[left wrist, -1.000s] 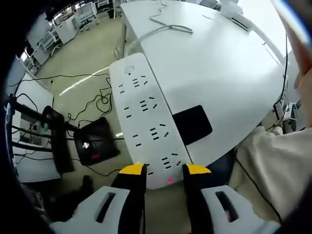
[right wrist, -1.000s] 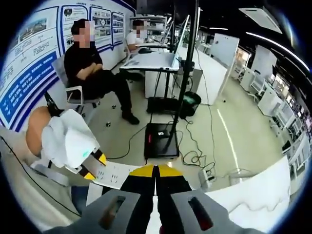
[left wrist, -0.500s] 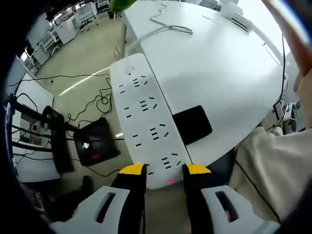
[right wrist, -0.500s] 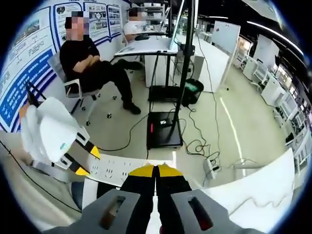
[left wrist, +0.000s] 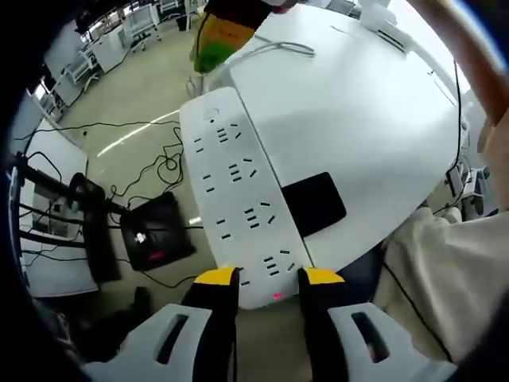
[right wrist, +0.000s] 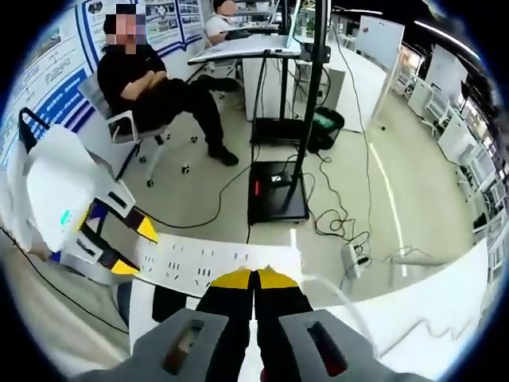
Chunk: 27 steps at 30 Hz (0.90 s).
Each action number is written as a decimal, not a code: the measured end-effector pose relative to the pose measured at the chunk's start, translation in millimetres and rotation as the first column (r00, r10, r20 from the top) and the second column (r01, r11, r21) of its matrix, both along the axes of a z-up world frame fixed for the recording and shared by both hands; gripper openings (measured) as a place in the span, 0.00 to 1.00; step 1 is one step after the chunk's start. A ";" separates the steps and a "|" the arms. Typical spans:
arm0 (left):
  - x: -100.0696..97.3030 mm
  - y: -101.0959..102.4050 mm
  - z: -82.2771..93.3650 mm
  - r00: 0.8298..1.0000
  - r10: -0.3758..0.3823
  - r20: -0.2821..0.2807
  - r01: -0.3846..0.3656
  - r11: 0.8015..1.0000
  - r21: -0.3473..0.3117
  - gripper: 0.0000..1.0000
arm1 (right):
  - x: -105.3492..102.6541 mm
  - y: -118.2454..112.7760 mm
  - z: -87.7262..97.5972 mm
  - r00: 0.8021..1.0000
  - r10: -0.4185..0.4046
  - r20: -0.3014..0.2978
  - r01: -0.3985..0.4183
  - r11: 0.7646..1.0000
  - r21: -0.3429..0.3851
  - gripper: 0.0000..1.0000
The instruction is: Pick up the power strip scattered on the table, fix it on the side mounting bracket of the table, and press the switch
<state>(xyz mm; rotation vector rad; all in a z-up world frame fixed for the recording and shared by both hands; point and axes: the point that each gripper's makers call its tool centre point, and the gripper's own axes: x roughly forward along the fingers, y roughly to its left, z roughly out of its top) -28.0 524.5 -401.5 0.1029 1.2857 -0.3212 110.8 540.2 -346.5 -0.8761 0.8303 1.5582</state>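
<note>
The white power strip (left wrist: 238, 195) lies along the edge of my white worktop (left wrist: 374, 127), its near end gripped between my left tongs (left wrist: 268, 276). My right tongs (right wrist: 254, 278) are pressed shut on nothing, above the strip's far end

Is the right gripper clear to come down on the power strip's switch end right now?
Probably yes. The right gripper, jaws shut, hangs just above the power strip. Its far end, with the round switch, lies bare; the left gripper clamps the opposite end.
</note>
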 end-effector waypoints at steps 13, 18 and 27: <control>0.7 -1.1 0.3 1.000 0.003 0.024 -0.003 1.000 -0.012 0.35 | 10.0 5.6 -27.0 1.000 0.013 -0.004 -0.013 0.997 -0.079 0.00; -0.3 -1.4 0.4 1.000 0.000 0.023 0.000 1.000 -0.012 0.35 | 11.7 6.8 -35.5 1.000 0.014 -0.004 -0.014 0.995 -0.098 0.00; -0.7 -0.8 0.6 1.000 -0.002 0.015 0.003 1.000 -0.010 0.35 | 12.8 4.5 -44.8 0.995 0.098 0.023 -0.094 0.987 -0.132 0.00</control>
